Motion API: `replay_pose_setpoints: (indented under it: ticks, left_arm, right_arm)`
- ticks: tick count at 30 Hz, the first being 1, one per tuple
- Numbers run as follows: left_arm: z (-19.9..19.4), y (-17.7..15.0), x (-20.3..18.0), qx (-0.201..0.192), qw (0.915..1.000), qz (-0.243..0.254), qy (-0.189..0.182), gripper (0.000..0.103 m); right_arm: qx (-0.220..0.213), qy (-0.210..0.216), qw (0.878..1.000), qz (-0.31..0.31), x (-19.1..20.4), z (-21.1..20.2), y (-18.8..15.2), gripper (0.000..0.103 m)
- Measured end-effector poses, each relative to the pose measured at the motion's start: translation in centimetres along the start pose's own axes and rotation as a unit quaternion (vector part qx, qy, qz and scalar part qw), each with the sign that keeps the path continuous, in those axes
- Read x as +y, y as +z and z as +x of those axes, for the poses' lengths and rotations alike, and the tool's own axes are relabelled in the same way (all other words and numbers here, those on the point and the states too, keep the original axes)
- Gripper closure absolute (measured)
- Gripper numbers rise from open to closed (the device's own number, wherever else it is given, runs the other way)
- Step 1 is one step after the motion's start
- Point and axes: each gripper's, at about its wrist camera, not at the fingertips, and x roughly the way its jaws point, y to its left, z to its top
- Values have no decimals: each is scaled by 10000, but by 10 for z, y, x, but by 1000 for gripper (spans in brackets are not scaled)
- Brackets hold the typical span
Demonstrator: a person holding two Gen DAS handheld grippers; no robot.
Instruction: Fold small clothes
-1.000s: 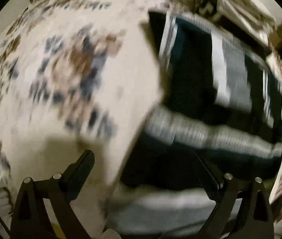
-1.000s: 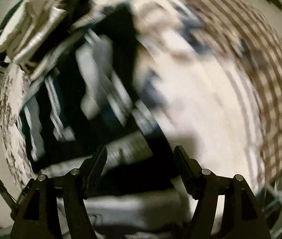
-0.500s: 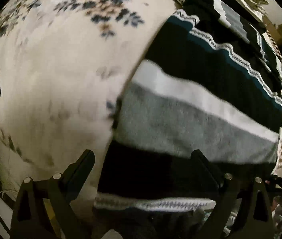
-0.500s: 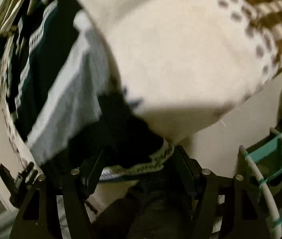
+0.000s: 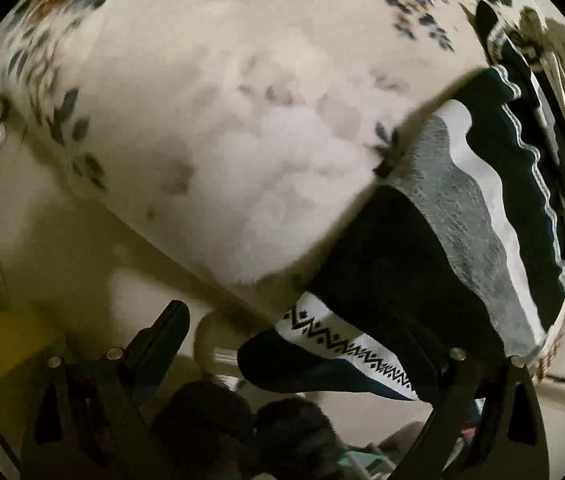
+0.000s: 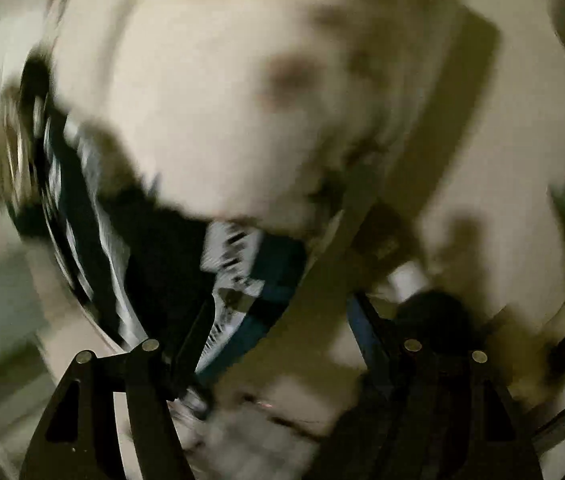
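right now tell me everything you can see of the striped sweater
The striped sweater looks like a soft knit in broad bands: black, grey, white and dark teal, with thin white zigzag lines. Its hem carries a white band with a black diamond and zigzag pattern. It lies spread on the cream floral blanket, and its lower edge droops past the blanket's edge, hanging loose. The left tool is open with that hem between its fingers, not clamped. The right view is too blurred to show contact.

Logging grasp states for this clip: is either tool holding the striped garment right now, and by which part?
Nothing is visibly held. The left tool is open, the striped garment hanging over the bed edge between its fingers. The right tool also looks open, though blurred.
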Motion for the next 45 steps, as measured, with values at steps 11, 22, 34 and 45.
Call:
replay_pose_setpoints:
  ticks: [11, 22, 34, 45]
  left_arm:
    - [32, -8, 24, 47, 9960, -546, -712, 15]
    - [33, -16, 9, -143, 9964, 458, -703, 19]
    - [18, -21, -2, -613, 9912, 958, -677, 98]
    - [-2, -19, 6, -689, 9921, 874, -573, 100]
  right_arm:
    - [-526, 2026, 9398, 2702, -69, 32, -26, 56]
    - [-428, 297, 9971, -548, 16, -6, -10, 57]
    - [-505, -22, 9911, -1228, 38, 6, -22, 86]
    - [-740, -535, 9830, -1596, 48, -22, -28, 88]
